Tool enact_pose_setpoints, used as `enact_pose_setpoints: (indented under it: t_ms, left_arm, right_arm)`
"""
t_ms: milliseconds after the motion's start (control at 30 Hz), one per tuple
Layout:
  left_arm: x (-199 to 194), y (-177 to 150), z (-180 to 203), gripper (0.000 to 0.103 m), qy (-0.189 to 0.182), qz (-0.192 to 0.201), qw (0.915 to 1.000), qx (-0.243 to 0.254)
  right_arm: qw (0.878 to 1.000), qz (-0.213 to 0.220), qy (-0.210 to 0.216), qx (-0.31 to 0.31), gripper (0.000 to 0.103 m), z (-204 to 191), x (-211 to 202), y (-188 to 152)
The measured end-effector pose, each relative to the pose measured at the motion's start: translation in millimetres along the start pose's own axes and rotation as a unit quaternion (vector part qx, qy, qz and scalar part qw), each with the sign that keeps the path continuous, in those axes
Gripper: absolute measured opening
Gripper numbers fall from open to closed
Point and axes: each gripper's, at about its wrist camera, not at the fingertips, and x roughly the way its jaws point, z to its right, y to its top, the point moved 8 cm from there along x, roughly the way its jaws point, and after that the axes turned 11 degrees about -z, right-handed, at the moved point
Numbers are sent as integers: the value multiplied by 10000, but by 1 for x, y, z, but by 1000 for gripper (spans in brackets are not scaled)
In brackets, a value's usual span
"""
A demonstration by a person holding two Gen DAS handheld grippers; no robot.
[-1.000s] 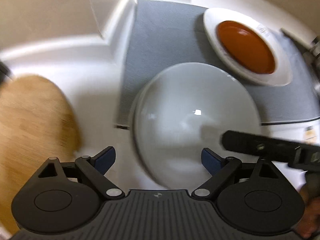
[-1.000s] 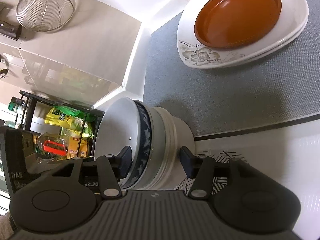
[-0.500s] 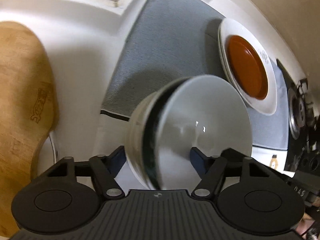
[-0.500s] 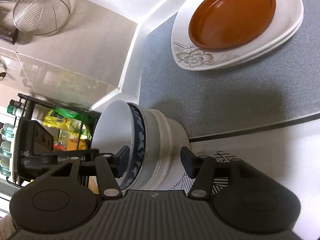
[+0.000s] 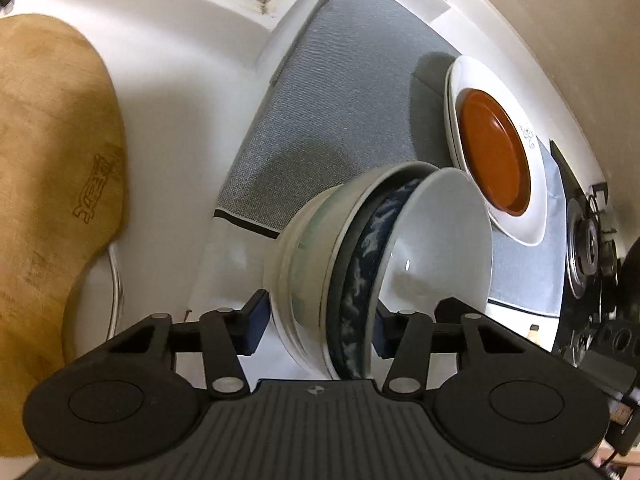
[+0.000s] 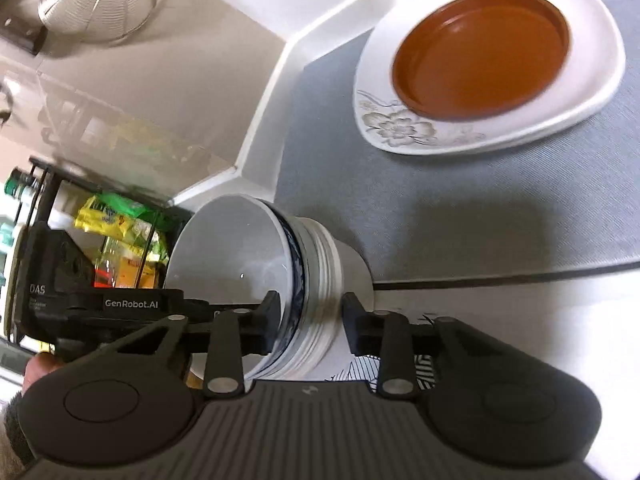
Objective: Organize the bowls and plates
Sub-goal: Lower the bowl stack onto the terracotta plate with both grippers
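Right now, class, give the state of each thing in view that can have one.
bowl stack: tipped on its side, between both grippers' fingers.
left gripper: jaws just closing, pads against the bowl stack.
right gripper: jaws just closing, gripping the stack's wall.
brown dish: upright, empty, on white plates.
white plates: stacked flat on the grey mat.

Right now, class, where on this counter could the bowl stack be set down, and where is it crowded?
Free: the grey mat between the bowl stack and the white plate with the brown dish. Crowded: the mat's far end under that plate, and beside the wooden board.
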Motion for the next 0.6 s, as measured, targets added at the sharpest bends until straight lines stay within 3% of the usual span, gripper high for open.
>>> enact_pose_setpoints:
  t_ms: [167,600]
  left_arm:
    - [4,-1,15,51,152,13,9998,108]
    - [12,9,66,51,194,19,9989,425]
  right_arm:
    - [9996,90,-205,-194,35,-3,-9,3]
    - [9982,540,-176,212,35,20,-48,15]
